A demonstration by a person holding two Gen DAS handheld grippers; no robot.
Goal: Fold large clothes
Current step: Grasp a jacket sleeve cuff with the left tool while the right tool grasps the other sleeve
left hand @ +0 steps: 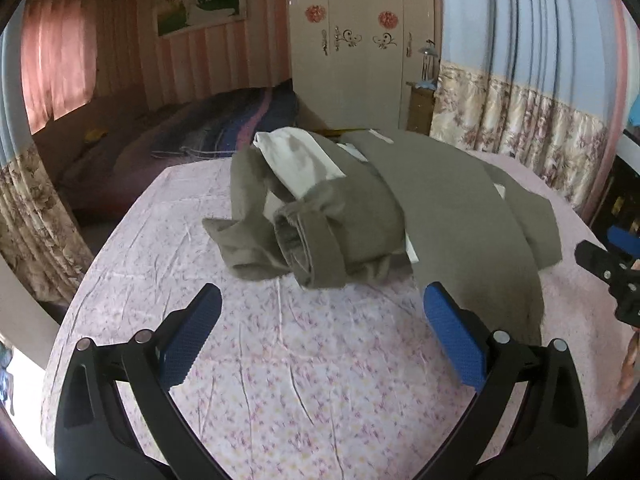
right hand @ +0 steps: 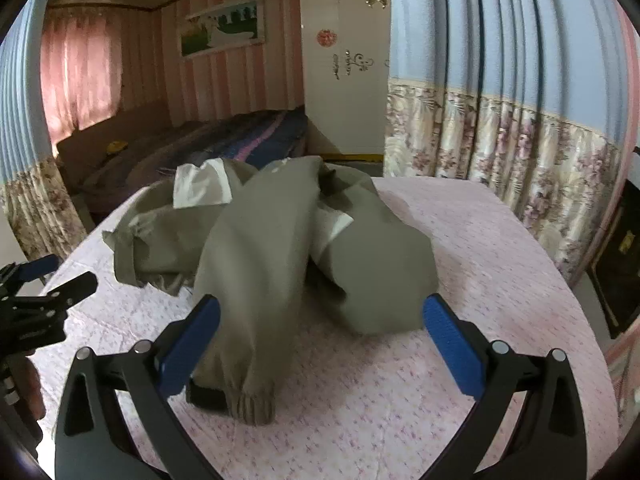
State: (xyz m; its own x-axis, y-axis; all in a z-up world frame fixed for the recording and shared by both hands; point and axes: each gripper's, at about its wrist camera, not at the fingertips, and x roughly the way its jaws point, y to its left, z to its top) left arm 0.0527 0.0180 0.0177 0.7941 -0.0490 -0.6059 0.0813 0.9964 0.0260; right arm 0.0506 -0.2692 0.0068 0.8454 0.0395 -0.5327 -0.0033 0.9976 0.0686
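Both tongs gape empty, left tongs (left hand: 322, 334) and right tongs (right hand: 320, 330); ahead of them the olive trousers (left hand: 400, 200) lie crumpled on the bench (left hand: 280, 400); folding looks barely begun.

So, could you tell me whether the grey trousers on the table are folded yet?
Not folded. The trousers lie crumpled, one leg stretched toward the camera, white pocket lining turned out. Both grippers are open, holding nothing.

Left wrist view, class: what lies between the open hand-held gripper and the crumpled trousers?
Only bare flowered sheet lies between the left hand-held gripper and the trousers in the left wrist view.
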